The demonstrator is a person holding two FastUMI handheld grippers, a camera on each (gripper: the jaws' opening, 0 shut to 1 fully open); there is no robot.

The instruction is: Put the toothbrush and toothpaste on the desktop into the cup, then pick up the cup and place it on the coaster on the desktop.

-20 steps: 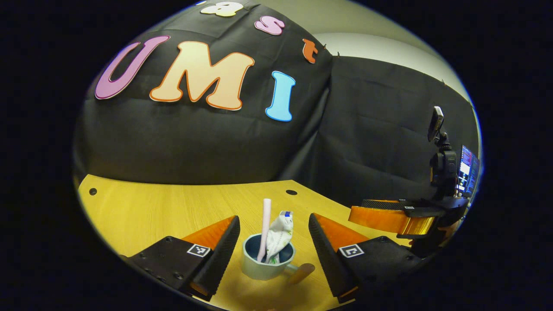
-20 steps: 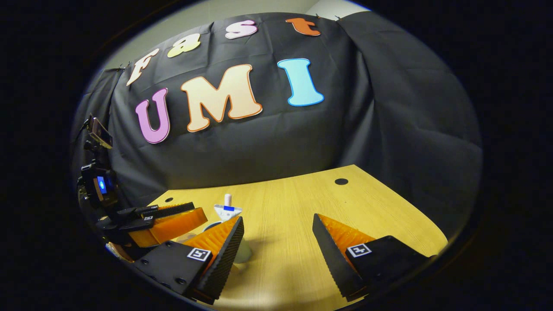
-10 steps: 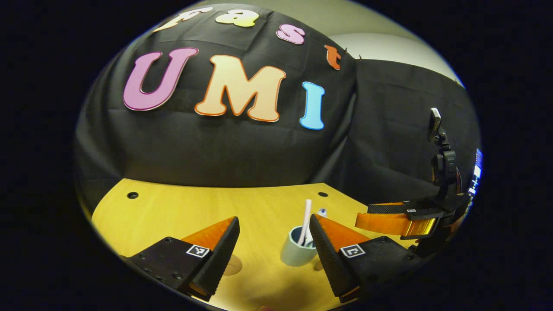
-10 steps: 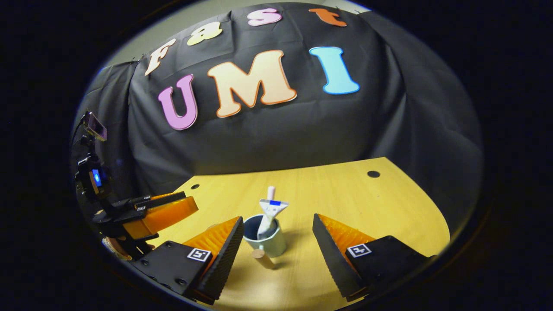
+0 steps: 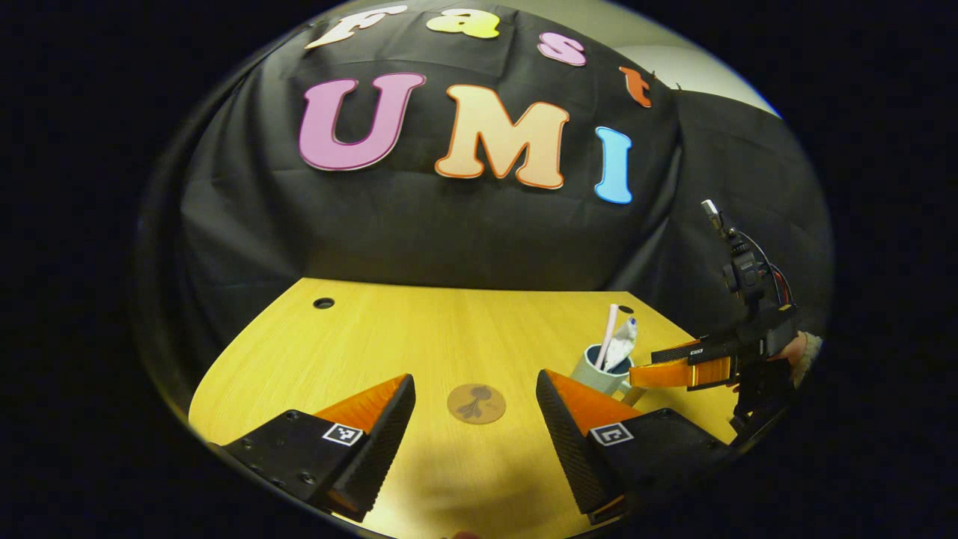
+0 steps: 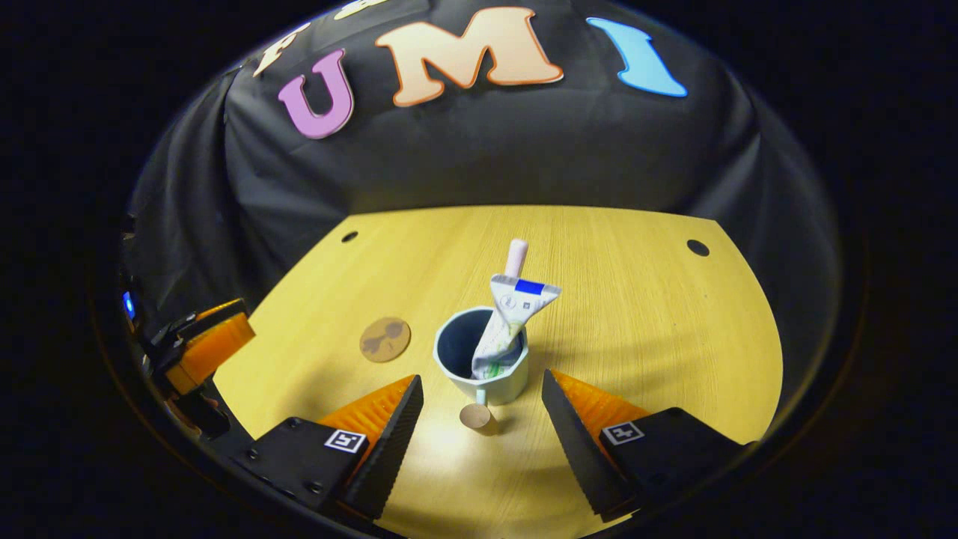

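A pale green cup (image 6: 483, 367) with a wooden handle (image 6: 477, 417) stands upright on the desktop. A crumpled white toothpaste tube (image 6: 513, 314) and a pink toothbrush (image 6: 516, 258) lean inside it. My right gripper (image 6: 480, 378) is open just short of the cup, its fingers either side of the handle without touching. A round brown coaster (image 6: 385, 338) lies left of the cup. In the left gripper view the coaster (image 5: 476, 403) lies ahead between the open fingers of my left gripper (image 5: 475, 379). There the cup (image 5: 599, 370) sits off to the right.
The yellow wooden desktop (image 6: 621, 299) has small dark holes near its far corners (image 6: 697, 247). My right gripper (image 5: 677, 372) and a hand on it show beside the cup in the left gripper view. My left gripper (image 6: 206, 344) is at the desk's left edge.
The left gripper swung left off the cup, bringing the coaster between its fingers. The right gripper came in and tipped down, so the cup now stands centred before it.
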